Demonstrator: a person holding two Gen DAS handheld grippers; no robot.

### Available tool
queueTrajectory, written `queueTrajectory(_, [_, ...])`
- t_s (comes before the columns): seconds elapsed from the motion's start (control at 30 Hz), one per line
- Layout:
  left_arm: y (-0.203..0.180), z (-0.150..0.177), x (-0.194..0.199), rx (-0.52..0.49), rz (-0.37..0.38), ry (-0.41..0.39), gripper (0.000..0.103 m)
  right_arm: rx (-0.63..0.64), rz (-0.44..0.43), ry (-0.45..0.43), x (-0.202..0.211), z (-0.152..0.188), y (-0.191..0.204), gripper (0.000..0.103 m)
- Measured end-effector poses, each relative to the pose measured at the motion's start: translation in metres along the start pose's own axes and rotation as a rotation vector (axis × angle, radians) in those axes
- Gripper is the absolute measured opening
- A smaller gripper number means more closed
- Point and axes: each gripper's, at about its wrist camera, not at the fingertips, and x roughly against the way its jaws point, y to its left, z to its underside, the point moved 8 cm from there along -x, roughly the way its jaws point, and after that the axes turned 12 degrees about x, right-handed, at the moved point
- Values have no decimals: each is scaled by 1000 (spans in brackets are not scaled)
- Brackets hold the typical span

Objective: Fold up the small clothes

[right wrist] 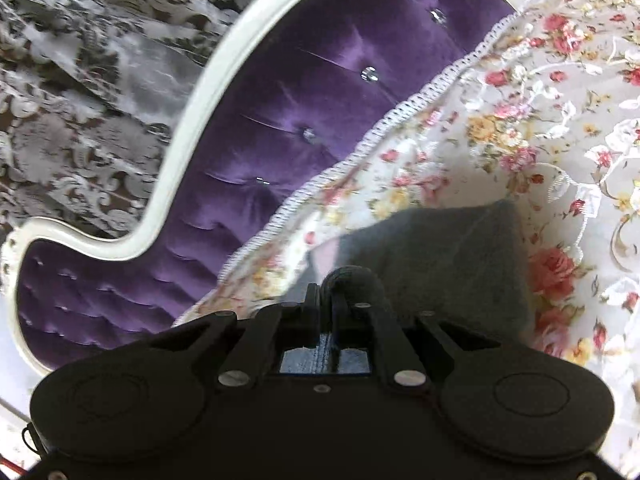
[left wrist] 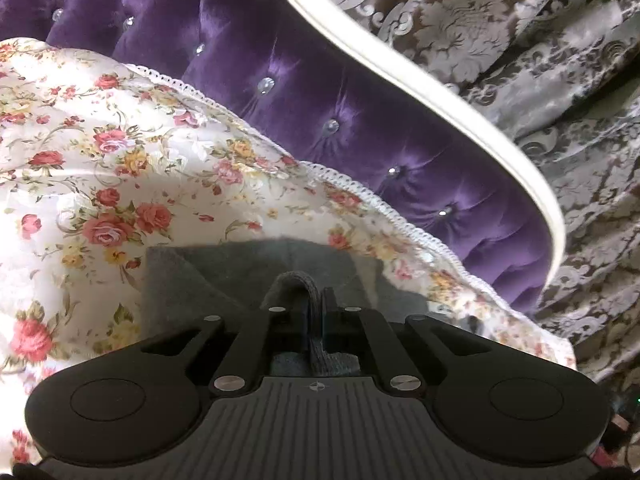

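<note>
A small grey knit garment (left wrist: 224,276) lies on a floral bedspread (left wrist: 120,168). My left gripper (left wrist: 310,296) is shut on a fold of its edge, and the grey cloth bulges up between the fingers. In the right wrist view the same grey garment (right wrist: 448,256) spreads to the right on the bedspread (right wrist: 540,120). My right gripper (right wrist: 328,292) is shut on another bunched edge of it. The part of the garment under both grippers is hidden.
A purple tufted headboard (left wrist: 320,100) with a white curved frame (left wrist: 460,120) borders the bedspread; it also shows in the right wrist view (right wrist: 300,100). Grey damask curtains (left wrist: 540,60) hang behind it. The bedspread has a white lace trim (right wrist: 400,116).
</note>
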Motion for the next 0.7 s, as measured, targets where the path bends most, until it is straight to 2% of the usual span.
queueTrajectory(0.07, [0,-5,0,3,-3,-7,13,13,7,-9,1,-1,-1,14])
queueTrajectory(0.13, [-2,-14,6,-4,-15,-52,37,32,23,-28,5,-5,1,19])
queueTrajectory(0.27, [-13,-28,28,-59,-31,-115,44,53,62,-71,16,-19,0,21])
queueTrajectory(0.33, [-21,-26,43,-120,-41,-136,53,117,79,-79,26,-22,9,21])
queueTrajectory(0.43, [-35,-5,58,-253,-54,-121,56,268,95,-48,36,-14,32,22])
queueTrajectory(0.5, [-43,20,66,-359,-55,-83,56,378,97,-12,39,0,51,28])
queueTrajectory(0.57, [-48,45,69,-452,-52,-49,57,481,96,23,38,16,68,49])
queueTrajectory(0.7, [-58,87,64,-631,-46,-12,57,663,101,88,26,44,95,51])
